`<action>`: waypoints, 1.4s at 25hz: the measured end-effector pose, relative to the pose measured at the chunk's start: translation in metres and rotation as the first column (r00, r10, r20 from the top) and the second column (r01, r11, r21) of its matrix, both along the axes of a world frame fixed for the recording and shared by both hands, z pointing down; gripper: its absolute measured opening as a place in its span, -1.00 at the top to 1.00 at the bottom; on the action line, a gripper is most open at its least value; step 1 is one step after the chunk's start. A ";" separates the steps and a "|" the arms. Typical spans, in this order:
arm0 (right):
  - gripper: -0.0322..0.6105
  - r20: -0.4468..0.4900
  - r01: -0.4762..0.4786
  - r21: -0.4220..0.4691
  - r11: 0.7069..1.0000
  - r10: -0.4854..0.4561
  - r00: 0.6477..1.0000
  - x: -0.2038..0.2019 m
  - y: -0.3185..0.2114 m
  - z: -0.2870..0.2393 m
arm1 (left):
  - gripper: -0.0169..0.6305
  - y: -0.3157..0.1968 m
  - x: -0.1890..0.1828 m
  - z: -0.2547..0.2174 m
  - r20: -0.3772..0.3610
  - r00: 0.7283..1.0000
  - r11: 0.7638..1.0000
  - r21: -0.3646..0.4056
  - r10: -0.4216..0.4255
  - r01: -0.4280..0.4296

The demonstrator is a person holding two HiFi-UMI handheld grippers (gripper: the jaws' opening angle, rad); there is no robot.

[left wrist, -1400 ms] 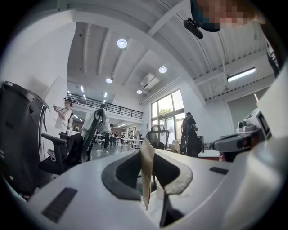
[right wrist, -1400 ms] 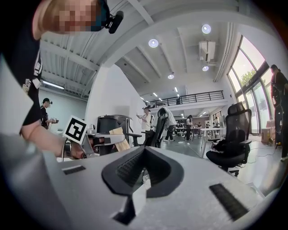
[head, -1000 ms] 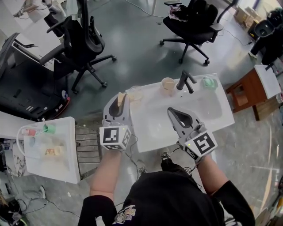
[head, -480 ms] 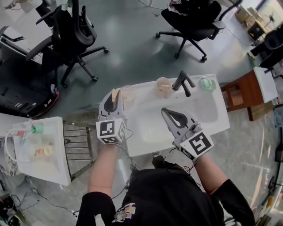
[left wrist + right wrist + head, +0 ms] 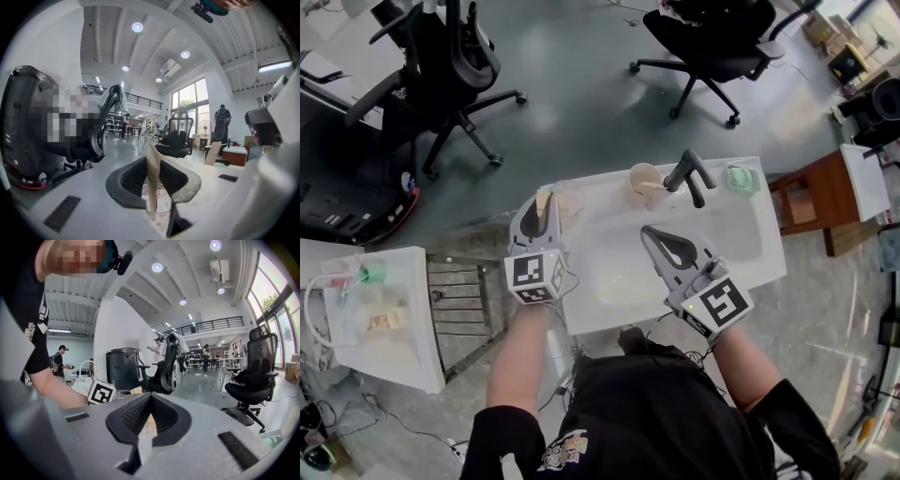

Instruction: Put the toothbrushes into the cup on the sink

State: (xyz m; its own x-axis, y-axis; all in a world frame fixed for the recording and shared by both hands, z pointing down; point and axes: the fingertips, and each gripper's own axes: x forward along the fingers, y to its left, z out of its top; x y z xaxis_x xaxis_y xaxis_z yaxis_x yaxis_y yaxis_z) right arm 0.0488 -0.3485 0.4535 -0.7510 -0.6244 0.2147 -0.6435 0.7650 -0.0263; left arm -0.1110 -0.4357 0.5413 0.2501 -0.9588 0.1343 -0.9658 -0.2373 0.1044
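Open workshop hall with a grey concrete floor (image 5: 581,112) and two black office chairs (image 5: 450,66). A white rectangular sink (image 5: 722,234) stands in front of the person.

**Left gripper** (image 5: 541,208): its jaws are clamped on a tan flat toothbrush (image 5: 544,201), which is held upright at the sink's left end. A clear plastic cup (image 5: 569,199) stands just beside the jaw tips. The bare left forearm reaches straight forward from the body, and the gripper lies close to level.

**Right gripper** (image 5: 652,236): its jaws are pressed together with nothing between them. It sits above the basin, well apart from the toothbrush, and points towards the sink's back edge. A beige cup (image 5: 643,180), a dark faucet (image 5: 689,176) and a green soap dish (image 5: 742,178) stand along that edge. The right forearm angles in from the lower right.

**Left gripper view**: the left gripper (image 5: 153,187) shows the toothbrush (image 5: 153,164) as a thin vertical strip between the dark pads. The clear plastic cup (image 5: 157,206) lies directly beyond, in line with the strip's lower end. Whether that end is inside the rim cannot be told. The head view shows the two only side by side.

**Right gripper view**: the right gripper (image 5: 149,404) shows its pads meeting. The left gripper's marker cube appears at the left, with the person's forearm beside it.
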 end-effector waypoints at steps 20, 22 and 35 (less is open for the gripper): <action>0.88 0.054 -0.016 0.027 1.000 0.015 0.998 -0.024 0.023 -0.022 | 0.32 0.041 -0.011 -0.052 0.057 0.995 0.995 0.059 0.077 -0.080; 0.88 0.065 -0.021 0.029 0.999 0.019 0.998 -0.027 0.029 -0.026 | 0.32 0.052 -0.015 -0.066 0.060 0.995 0.993 0.084 0.081 -0.086; 0.88 0.082 -0.066 0.076 0.995 0.059 0.995 -0.070 0.092 -0.052 | 0.47 0.160 -0.042 -0.148 0.049 0.984 0.957 0.229 0.172 -0.179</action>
